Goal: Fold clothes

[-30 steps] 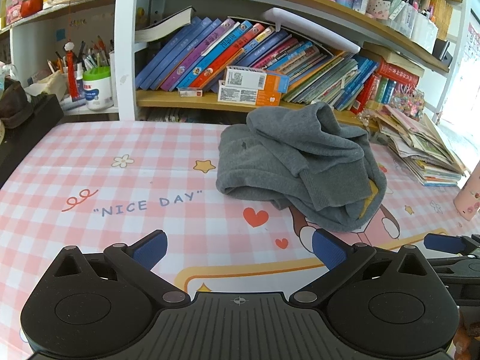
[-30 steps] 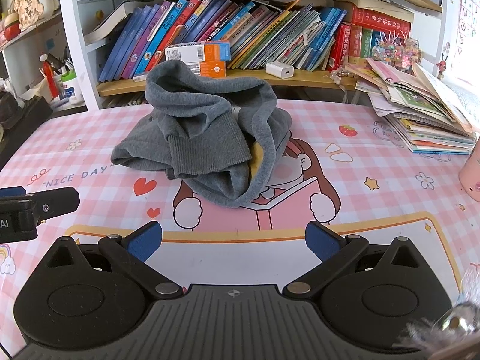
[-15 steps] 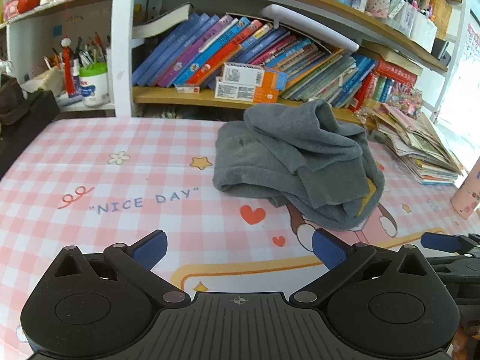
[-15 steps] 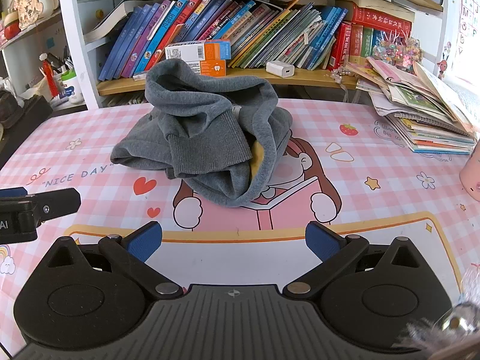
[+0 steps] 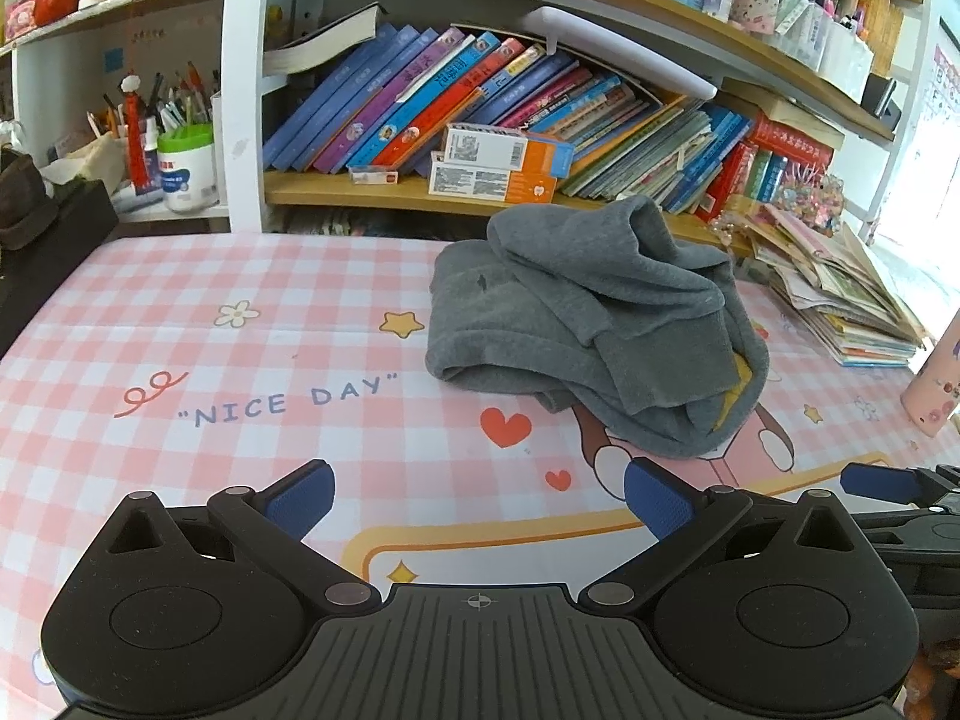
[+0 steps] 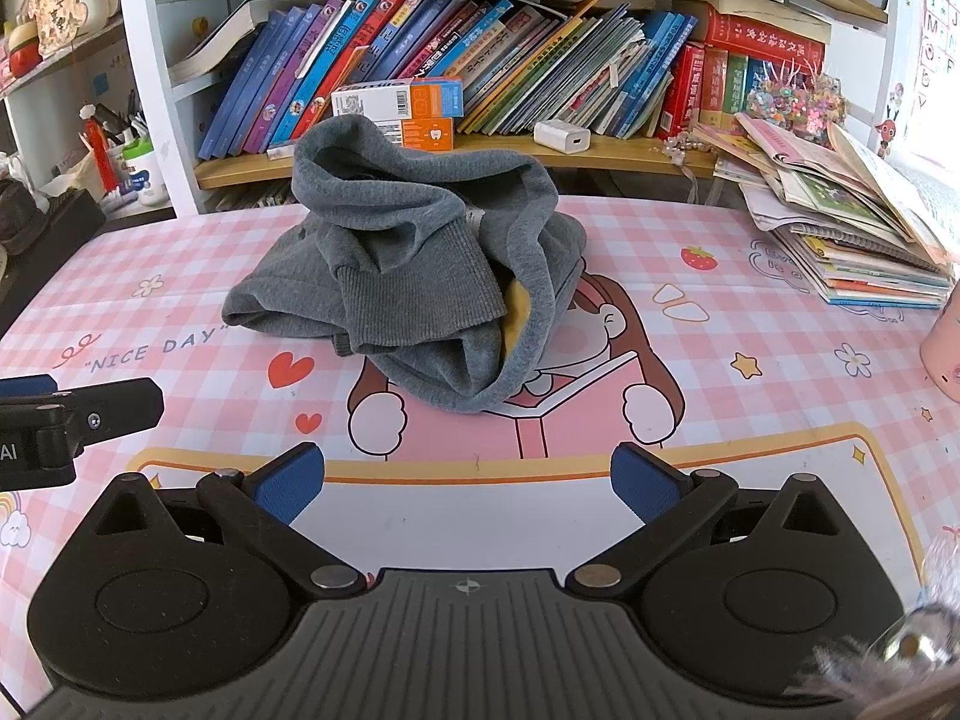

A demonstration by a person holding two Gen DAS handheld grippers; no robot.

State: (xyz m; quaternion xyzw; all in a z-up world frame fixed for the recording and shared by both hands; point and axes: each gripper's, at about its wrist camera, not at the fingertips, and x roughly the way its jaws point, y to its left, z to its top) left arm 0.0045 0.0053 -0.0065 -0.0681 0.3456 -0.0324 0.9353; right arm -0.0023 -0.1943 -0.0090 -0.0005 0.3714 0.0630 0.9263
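- Grey sweater (image 5: pixel 591 324) lies crumpled in a heap on the pink checked tablecloth (image 5: pixel 180 312), toward the far side, just in front of the bookshelf (image 5: pixel 372 195).
- Same heap in the right wrist view (image 6: pixel 414 276): ribbed cuff/hem folded over the front, a bit of yellow showing in the right-hand opening; near edge rests on the cartoon girl print (image 6: pixel 606 360).
- Left gripper (image 5: pixel 479 497) low over the near edge of the cloth, jaws spread wide, nothing between the blue pads (image 5: pixel 300 495). Not touching the sweater; clear strip of cloth between them.
- Right gripper (image 6: pixel 467 486) also near edge, jaws spread wide, empty, pointing at the sweater w/ a gap of bare cloth in front.
- The two grippers sit side by side: the right one's blue tip shows at the right edge of the left wrist view, the left one's black finger at the left edge of the right wrist view.
- "NICE DAY" lettering (image 5: pixel 288 402) on the cloth, left of the sweater.
- Pile of magazines (image 6: pixel 840 228) far right on the table; pink cup (image 5: pixel 936 390) at the right edge, nearer than the pile.
- Shelf behind: leaning books, orange-and-white boxes (image 5: pixel 498 165) just behind the sweater, white charger (image 6: pixel 561 137) on the shelf board.
- Far left: pen pot (image 5: pixel 186 165) w/ pens.
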